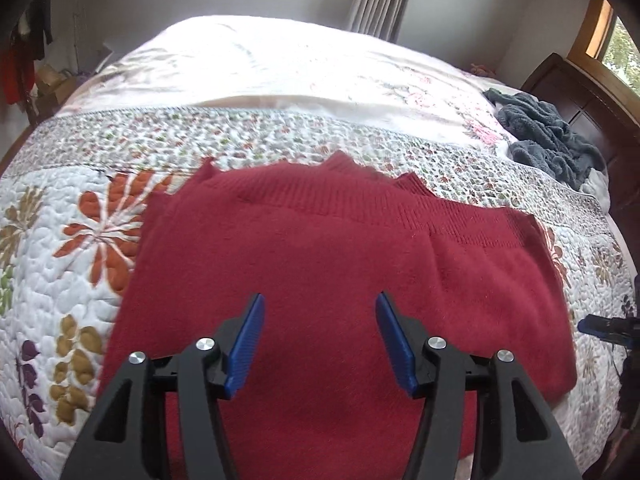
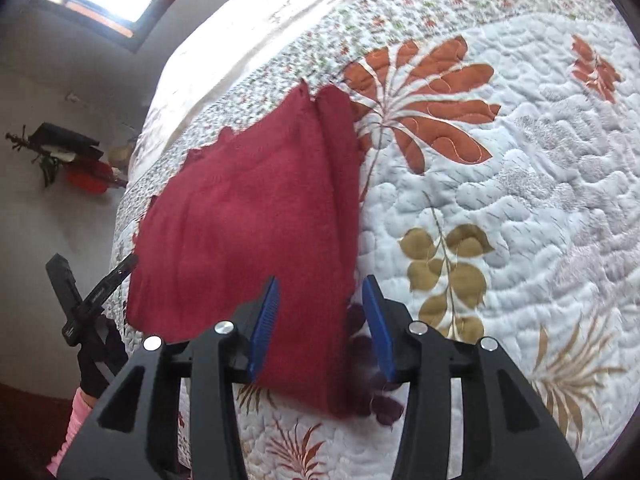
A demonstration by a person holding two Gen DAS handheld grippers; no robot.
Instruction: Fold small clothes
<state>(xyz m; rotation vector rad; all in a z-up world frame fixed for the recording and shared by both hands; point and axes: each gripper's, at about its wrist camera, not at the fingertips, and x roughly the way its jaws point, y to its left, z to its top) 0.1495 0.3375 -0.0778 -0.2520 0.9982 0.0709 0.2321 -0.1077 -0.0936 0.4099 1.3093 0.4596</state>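
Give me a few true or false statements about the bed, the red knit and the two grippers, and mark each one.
1. The red knit garment lies on a floral quilt. True.
2. The left gripper is clamped on the garment. False: its fingers are spread, holding nothing.
3. A grey fluffy cloth sits crumpled at the bed's far right. True.
4. The right gripper is shut. False: it is open, poised over the garment's right edge.

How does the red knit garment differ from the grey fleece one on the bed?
The red knit garment lies flat and spread near the front edge; the grey fleece garment sits crumpled by the dark headboard. Red is ribbed knit, grey is fluffy. Both rest on the floral quilt.
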